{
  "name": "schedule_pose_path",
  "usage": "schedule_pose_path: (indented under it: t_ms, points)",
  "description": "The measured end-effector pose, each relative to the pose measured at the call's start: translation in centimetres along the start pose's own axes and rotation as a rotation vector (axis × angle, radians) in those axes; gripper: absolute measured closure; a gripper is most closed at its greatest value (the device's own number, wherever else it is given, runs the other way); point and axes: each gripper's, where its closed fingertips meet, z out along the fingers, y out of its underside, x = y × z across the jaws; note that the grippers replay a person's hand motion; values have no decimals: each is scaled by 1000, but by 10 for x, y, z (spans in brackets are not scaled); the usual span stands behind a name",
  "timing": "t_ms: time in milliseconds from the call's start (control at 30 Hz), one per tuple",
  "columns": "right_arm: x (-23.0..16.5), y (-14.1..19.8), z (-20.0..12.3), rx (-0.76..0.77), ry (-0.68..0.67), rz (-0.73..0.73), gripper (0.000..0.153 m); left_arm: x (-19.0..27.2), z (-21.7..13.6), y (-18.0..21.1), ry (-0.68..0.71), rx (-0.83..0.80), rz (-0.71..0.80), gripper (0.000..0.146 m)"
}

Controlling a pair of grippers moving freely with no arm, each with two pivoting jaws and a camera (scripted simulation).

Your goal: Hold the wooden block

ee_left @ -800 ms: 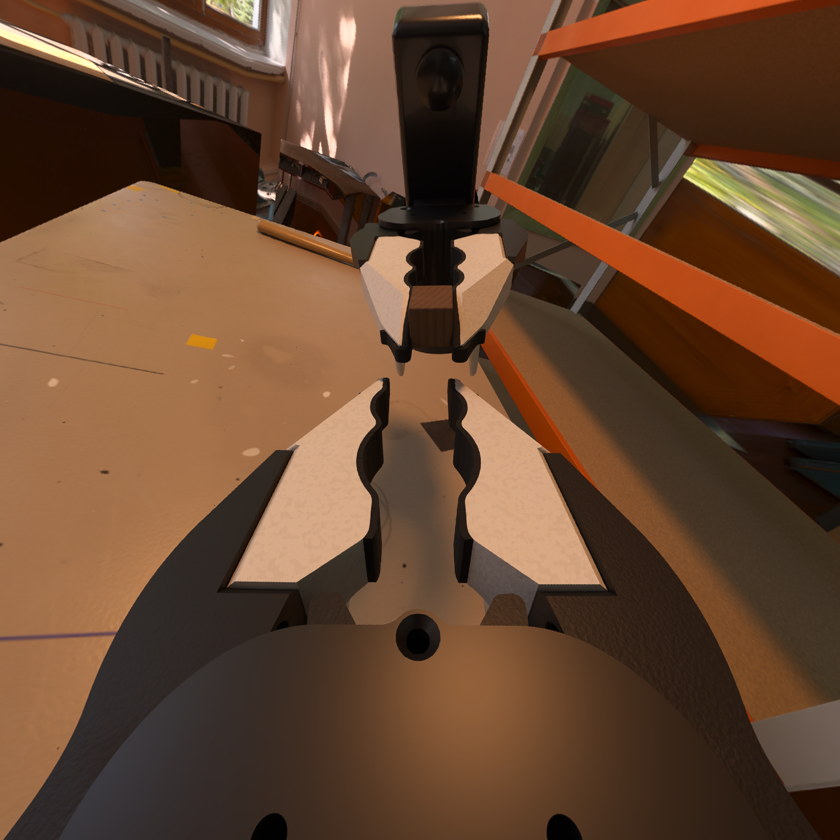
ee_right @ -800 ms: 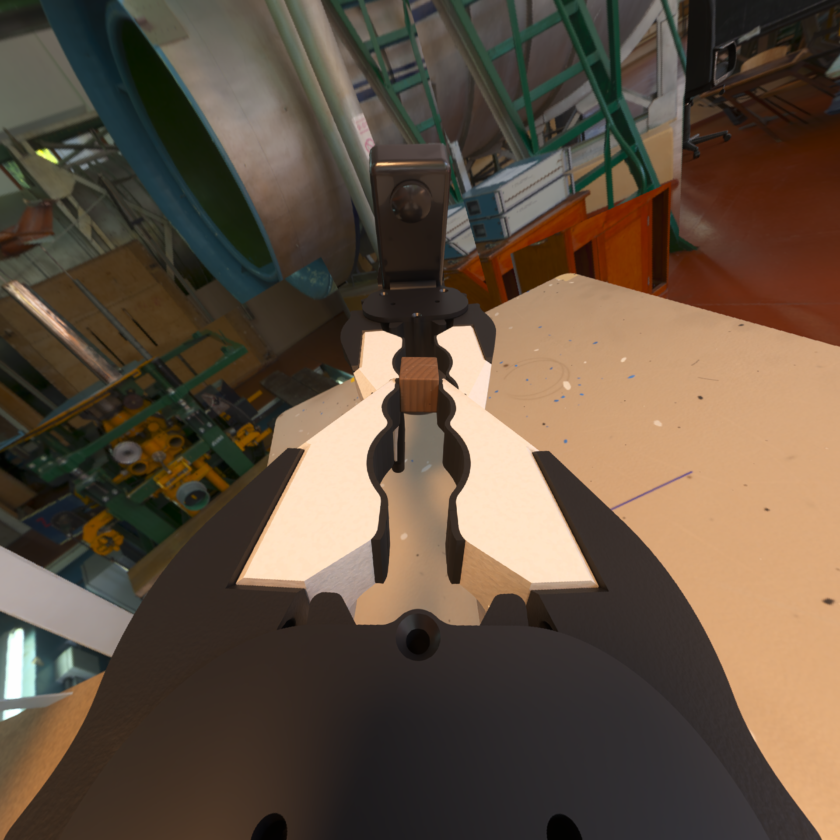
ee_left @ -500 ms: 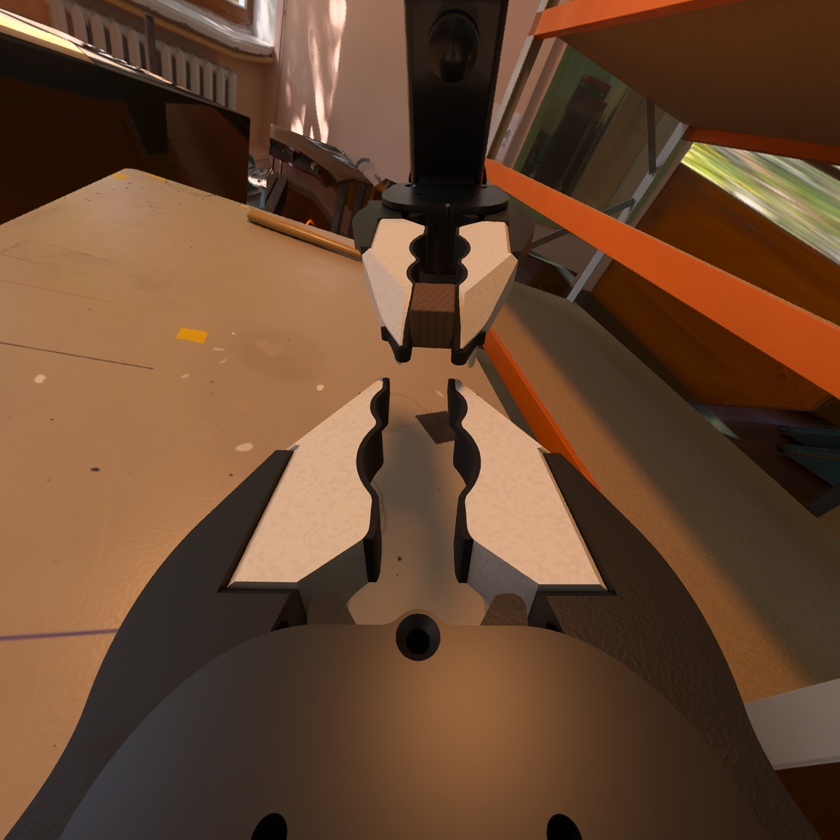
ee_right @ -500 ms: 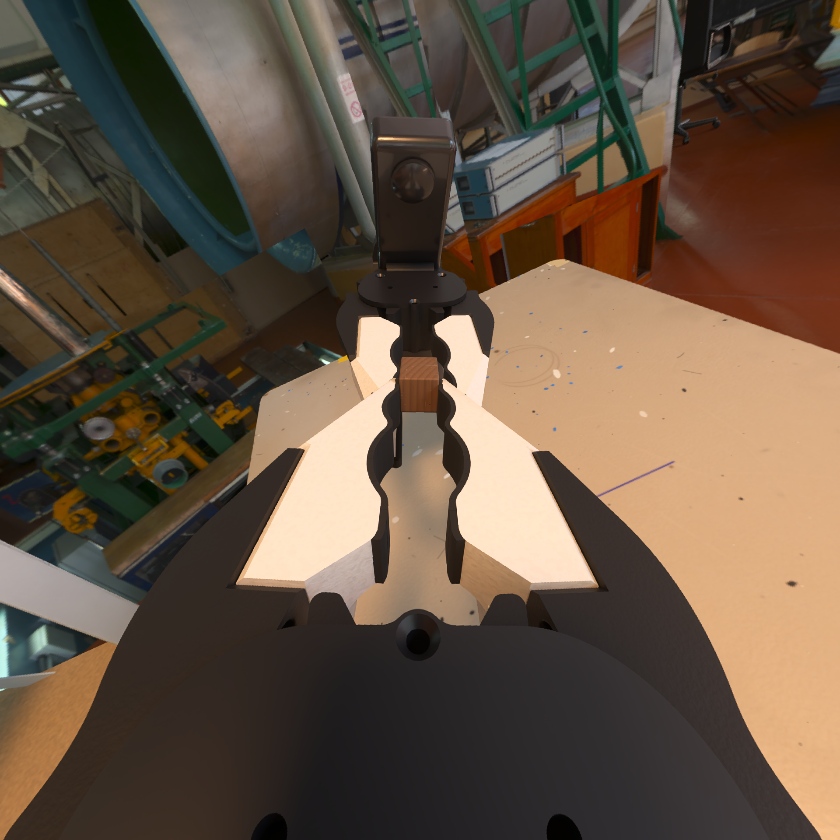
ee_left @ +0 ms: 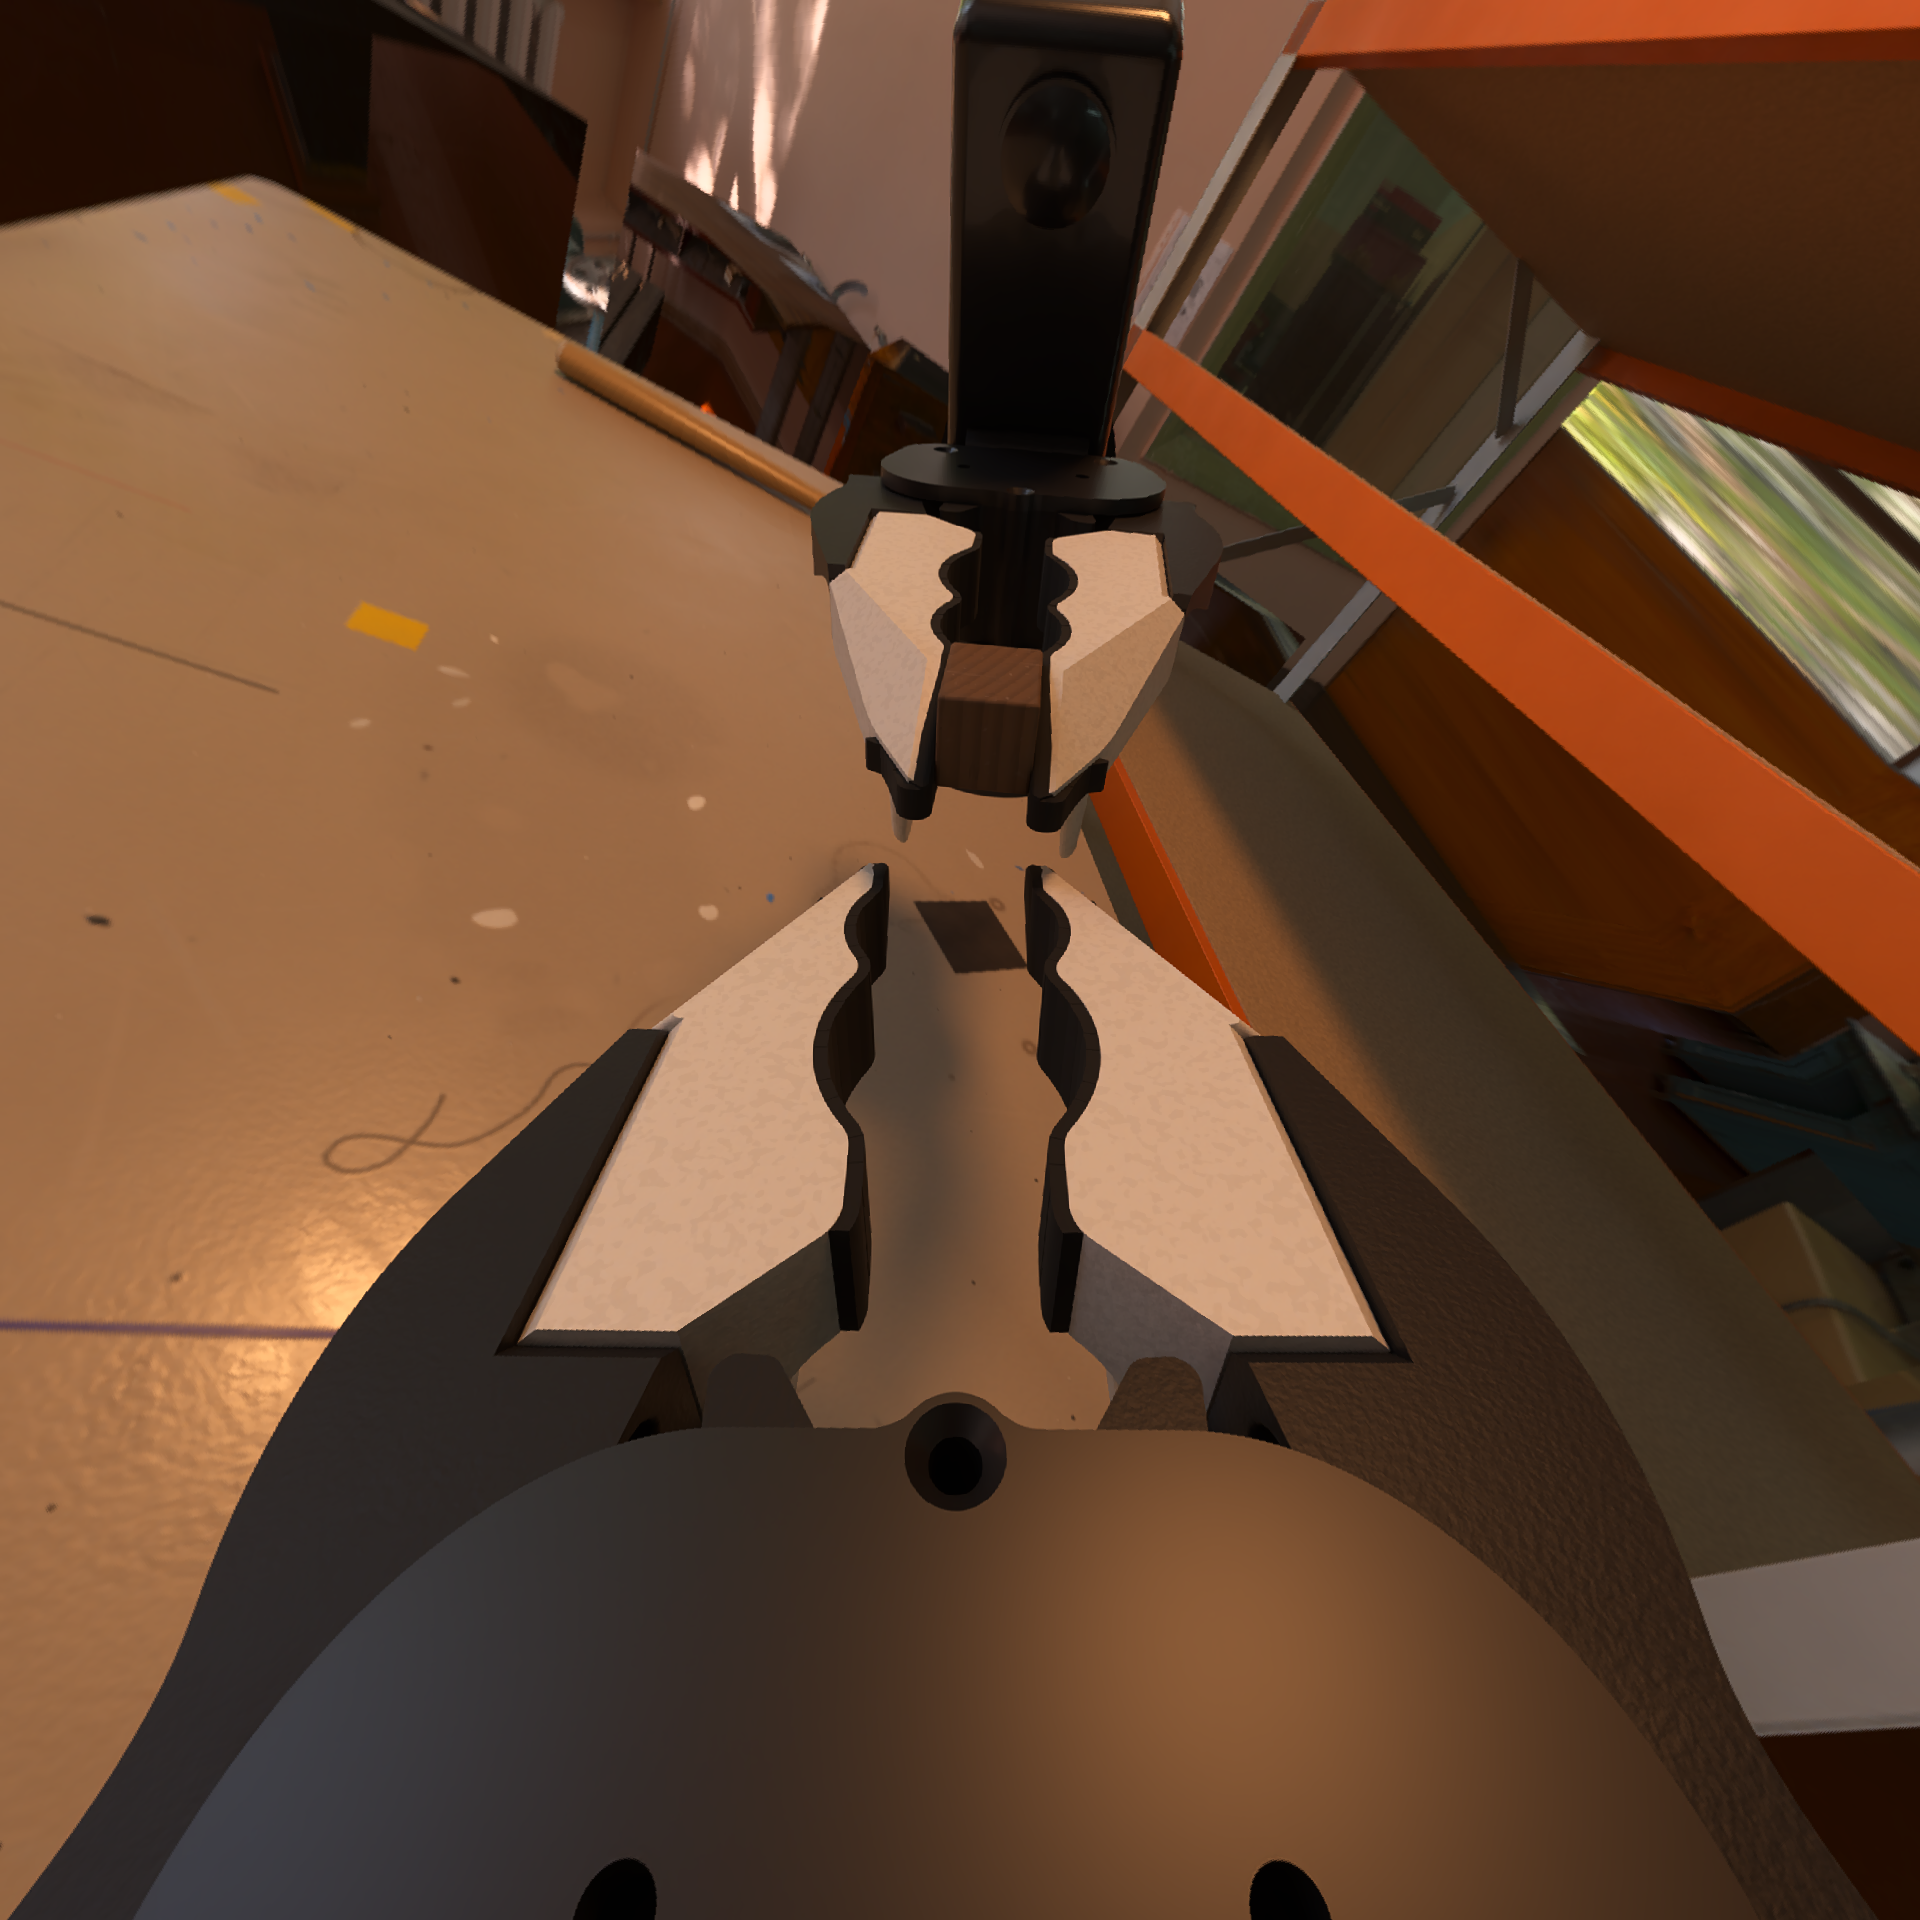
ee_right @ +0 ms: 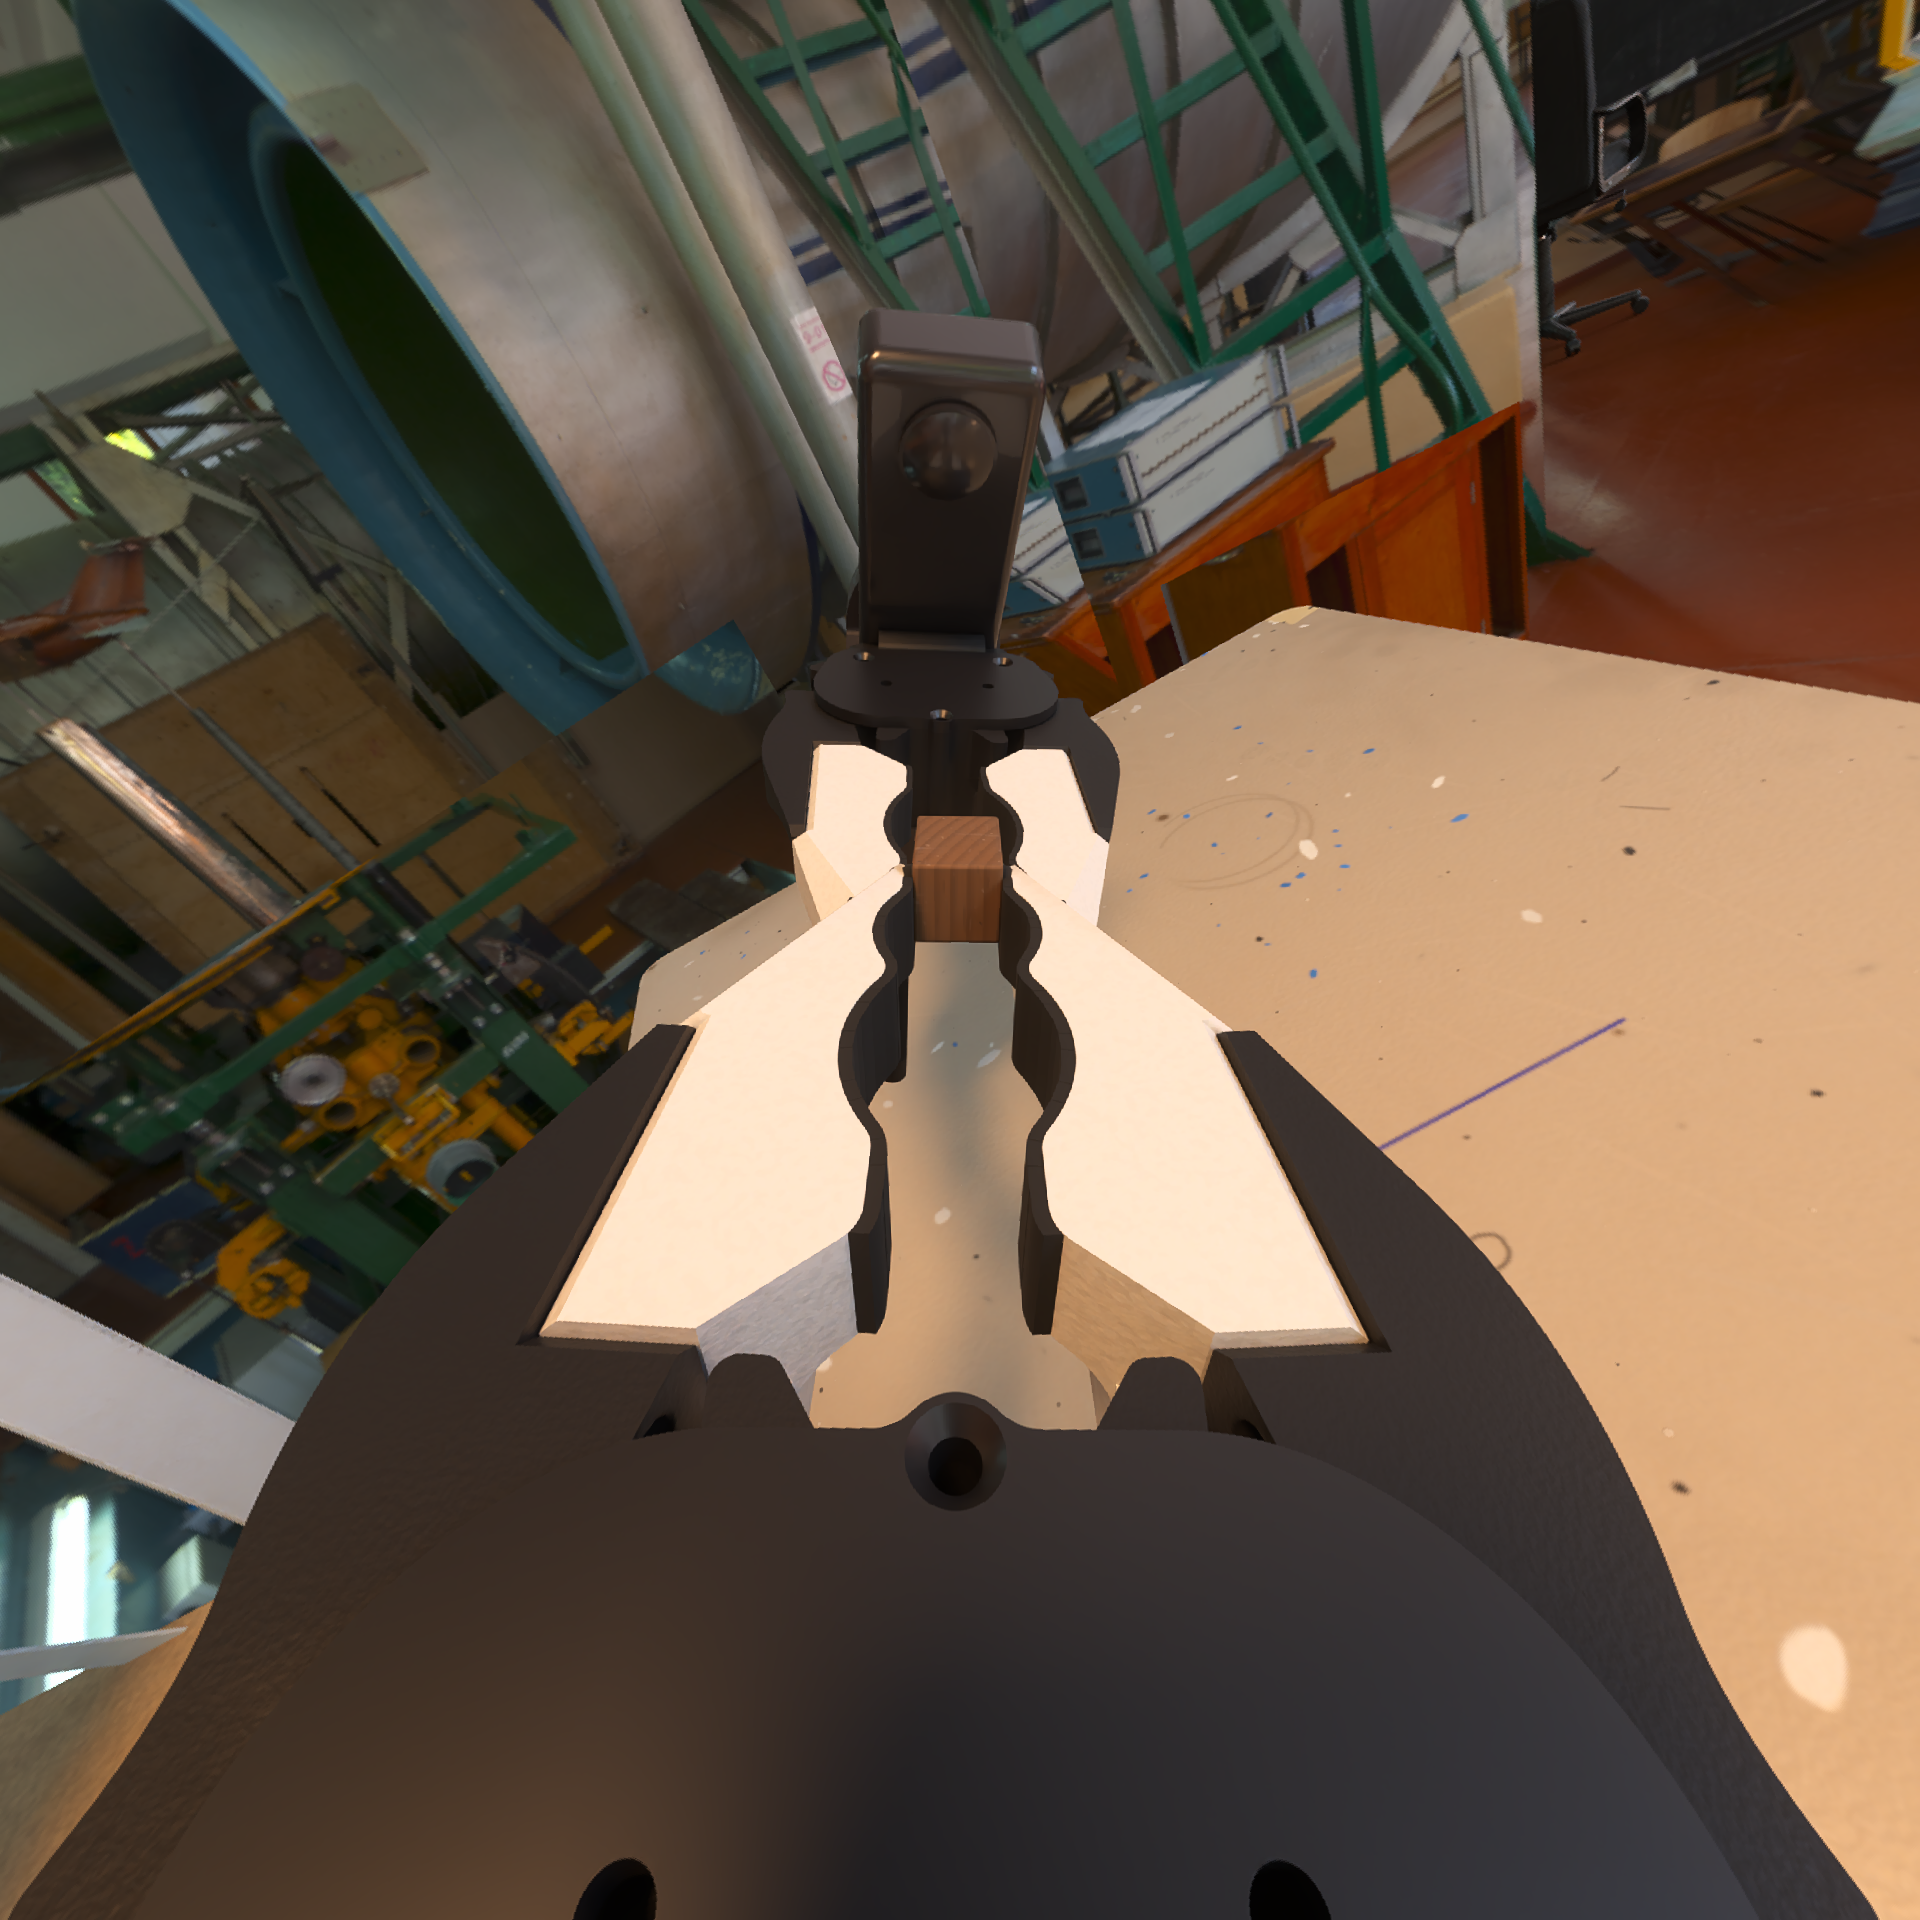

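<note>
The wooden block is a small brown cube. My right gripper is shut on it and holds it above the tan table. In the right wrist view the block sits clamped between my right gripper's fingertips. My left gripper is open and empty. It points straight at the right gripper, with its tips a short gap below and in front of the block, not touching it. In the right wrist view the left gripper's fingers show just behind the block.
Orange shelving runs along the table's right side in the left wrist view. A wooden rod lies at the far table edge. The block's shadow falls on the table. The table spreads to the right in the right wrist view.
Both grippers have shifted together over the table, so the background has slid. The block stays clamped in the right gripper. The left jaws keep the same opening and the same gap.
</note>
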Motion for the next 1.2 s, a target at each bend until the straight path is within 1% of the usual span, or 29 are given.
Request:
schedule_pose_path:
  t_ms: [133,300,367,500,600,633,733,867,967,1033,1200]
  points:
    - [4,5,-2,9,3,-1,138,-2,2,5,-9,-29,-81,119]
    - [5,6,-4,10,3,-18,138,1,5,4,53,0,-173,119]
    - [4,5,-4,12,-2,-1,138,1,5,4,46,0,-142,119]
    - [5,2,-6,93,-54,115,138,-3,4,3,-37,-54,-29,119]
    - [4,-2,-6,162,-89,205,138,-4,2,0,-62,-75,-18,118]
    - [5,-3,-6,170,-91,211,138,-4,2,0,-70,-86,-20,118]
    - [6,-4,-6,153,-63,163,138,-4,3,-1,-67,-93,-59,117]
    - [7,-4,-8,169,-46,147,138,-1,5,-3,-22,-60,-146,117]
    - [9,-1,-10,133,-14,103,138,0,8,-1,23,-24,-221,118]
    - [10,1,-10,126,-10,100,138,-1,8,1,17,-24,-215,118]
    - [12,2,-10,170,-31,165,138,-9,7,4,-75,-89,-117,118]
